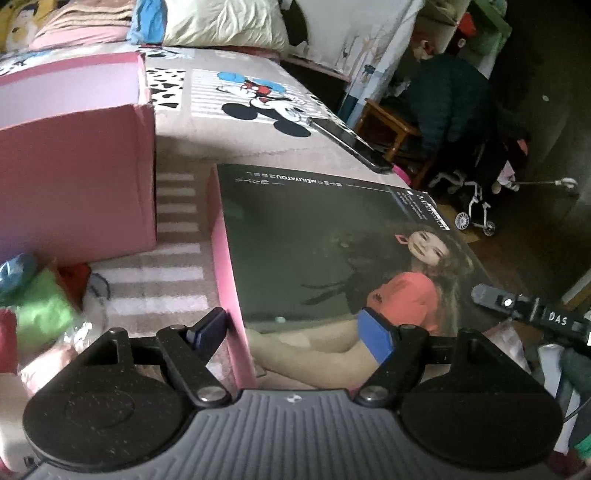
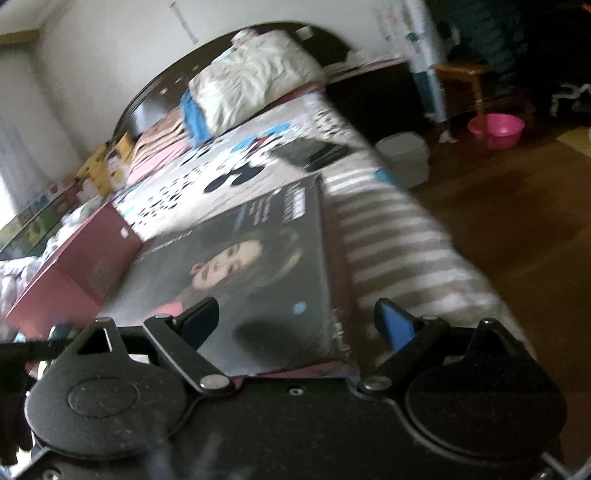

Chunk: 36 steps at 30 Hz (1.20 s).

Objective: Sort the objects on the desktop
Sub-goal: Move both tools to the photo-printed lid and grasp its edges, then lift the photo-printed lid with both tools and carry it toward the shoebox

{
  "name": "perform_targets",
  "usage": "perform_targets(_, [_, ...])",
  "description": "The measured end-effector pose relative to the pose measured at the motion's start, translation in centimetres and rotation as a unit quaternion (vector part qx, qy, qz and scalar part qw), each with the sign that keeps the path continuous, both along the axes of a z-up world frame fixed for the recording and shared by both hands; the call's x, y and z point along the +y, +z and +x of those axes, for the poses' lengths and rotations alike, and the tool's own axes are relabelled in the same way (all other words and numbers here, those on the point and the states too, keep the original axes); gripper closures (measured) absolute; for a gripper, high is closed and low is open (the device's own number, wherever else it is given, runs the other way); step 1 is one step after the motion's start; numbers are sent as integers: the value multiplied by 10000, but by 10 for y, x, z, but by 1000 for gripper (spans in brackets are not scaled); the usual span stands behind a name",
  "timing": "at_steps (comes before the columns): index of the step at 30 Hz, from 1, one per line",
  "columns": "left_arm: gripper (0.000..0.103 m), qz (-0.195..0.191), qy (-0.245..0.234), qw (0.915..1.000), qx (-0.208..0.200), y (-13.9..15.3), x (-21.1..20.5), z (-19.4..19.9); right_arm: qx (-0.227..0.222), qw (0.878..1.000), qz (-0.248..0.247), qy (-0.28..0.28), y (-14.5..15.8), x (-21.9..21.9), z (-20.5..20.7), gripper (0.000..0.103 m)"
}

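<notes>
A flat pink box whose dark lid shows a girl in a red top [image 1: 332,251] lies on the bed; it also shows in the right wrist view [image 2: 251,266]. My left gripper [image 1: 295,332] is open, its fingers straddling the box's near left corner. My right gripper [image 2: 299,321] is open over the box's near right edge, one finger above the lid, the other beyond the edge. Its tip shows in the left wrist view [image 1: 495,297]. A larger open pink box [image 1: 74,177] stands to the left, also in the right wrist view [image 2: 77,273].
A dark phone [image 1: 351,144] lies near the bed's right edge on the cartoon-print sheet [image 1: 258,99]. Soft coloured items [image 1: 40,306] are piled at the left. Pillows [image 1: 221,22] lie at the headboard. A pink basin [image 2: 495,129] and a wooden stool [image 1: 391,129] stand on the floor.
</notes>
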<state>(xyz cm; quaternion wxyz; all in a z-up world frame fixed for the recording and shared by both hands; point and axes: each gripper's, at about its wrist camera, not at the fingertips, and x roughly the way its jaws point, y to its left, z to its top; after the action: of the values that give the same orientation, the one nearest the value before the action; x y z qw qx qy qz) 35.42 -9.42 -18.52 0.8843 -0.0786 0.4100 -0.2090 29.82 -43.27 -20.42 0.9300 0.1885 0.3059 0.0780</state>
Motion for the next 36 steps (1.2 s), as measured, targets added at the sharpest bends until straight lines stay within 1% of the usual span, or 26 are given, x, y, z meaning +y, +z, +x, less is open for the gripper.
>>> perform_targets(3, [26,25,-205,9998,-8,4,-5,-3,11,9998,-33,170,0,6,-1,12])
perform_targets(5, [26,66,-253,9996,-68,7,-7,-8,-2,9997,-147,199,4,12,-6,11])
perform_targets(9, [26,-60,-329,9993,-166,19,-4,-18,-125,9997,-121,198,15,13,-24,11])
perform_targets(14, [25,-87,-525,9979,-380,40,0,-37,-375,9989,-206,203,37,17,-49,11])
perform_targets(17, [25,-170,-541,9972,-483,55,7,-48,-545,9978,-299,242,53,23,-62,11])
perform_targets(22, [25,-264,-472,9958,-739,82,24,-68,-793,9958,-322,310,81,35,-80,11])
perform_targets(27, [25,-301,-348,9943,-964,104,47,-83,-1026,9931,-381,413,102,55,-89,11])
perform_targets(36, [25,-362,56,9919,-1214,125,106,-99,-1338,9859,-475,886,127,109,-79,11])
